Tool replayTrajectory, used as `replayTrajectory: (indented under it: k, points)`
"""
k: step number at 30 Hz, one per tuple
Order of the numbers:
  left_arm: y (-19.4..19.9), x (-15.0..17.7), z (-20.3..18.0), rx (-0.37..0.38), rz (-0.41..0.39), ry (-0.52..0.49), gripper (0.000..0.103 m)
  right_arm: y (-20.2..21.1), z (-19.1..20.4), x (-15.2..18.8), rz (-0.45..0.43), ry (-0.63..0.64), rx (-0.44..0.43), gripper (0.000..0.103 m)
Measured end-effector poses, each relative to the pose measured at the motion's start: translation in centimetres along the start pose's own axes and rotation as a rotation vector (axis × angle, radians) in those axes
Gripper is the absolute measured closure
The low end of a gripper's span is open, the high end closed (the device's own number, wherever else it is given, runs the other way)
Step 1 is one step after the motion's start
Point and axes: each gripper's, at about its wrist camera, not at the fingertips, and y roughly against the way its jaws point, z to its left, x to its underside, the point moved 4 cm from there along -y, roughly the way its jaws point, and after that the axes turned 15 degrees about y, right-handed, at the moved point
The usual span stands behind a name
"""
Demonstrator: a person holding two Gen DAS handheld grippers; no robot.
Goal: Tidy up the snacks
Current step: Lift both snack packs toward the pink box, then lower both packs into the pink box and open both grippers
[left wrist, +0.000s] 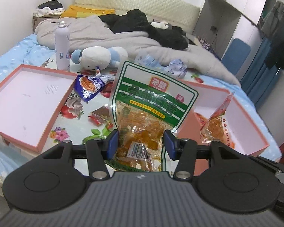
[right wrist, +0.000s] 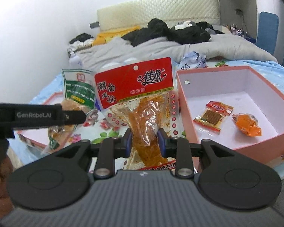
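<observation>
My left gripper [left wrist: 141, 144] is shut on a green-and-white snack bag [left wrist: 149, 98] and holds it upright above the bed. It shows from the side in the right wrist view [right wrist: 79, 90]. My right gripper [right wrist: 144, 144] is shut on a red-topped snack bag [right wrist: 140, 96], held upright to the left of the pink box [right wrist: 187, 113]. That bag also shows in the left wrist view [left wrist: 217, 121] over the box [left wrist: 255, 128]. The box holds a small red packet [right wrist: 214, 115] and an orange packet [right wrist: 246, 124]. A blue snack bag [left wrist: 90, 88] and red packets [left wrist: 100, 117] lie on the sheet.
The pink box lid [left wrist: 28, 100] lies open side up at the left. A white spray bottle [left wrist: 62, 46] and a plush toy [left wrist: 98, 56] stand behind it. A grey duvet [left wrist: 123, 39] and black clothes [left wrist: 142, 24] cover the far bed.
</observation>
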Motion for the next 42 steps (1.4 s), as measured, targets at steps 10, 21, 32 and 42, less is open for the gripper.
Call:
replayTrajectory:
  k: [10,21,32,42]
  points:
    - [1.0,1.6,-4.6,0.117,0.038,-0.020,0.046,2.8,-3.7,0.9,-0.020,-0.030,0.071,0.071]
    - [-3.3,1.2,-11.2,0.241,0.109,-0.084,0.046,2.1,-9.7,1.7,-0.014,-0.096,0.196,0.071]
    - [-10.8,-0.1,-17.8,0.279,0.157,-0.160,0.046,-2.1,-16.4,0.9,-0.010,-0.137,0.247,0.071]
    - [-18.8,-0.3,-22.5,0.267,0.229,-0.211,0.045,-6.2,-21.7,1.5,0.018,-0.178,0.255,0.070]
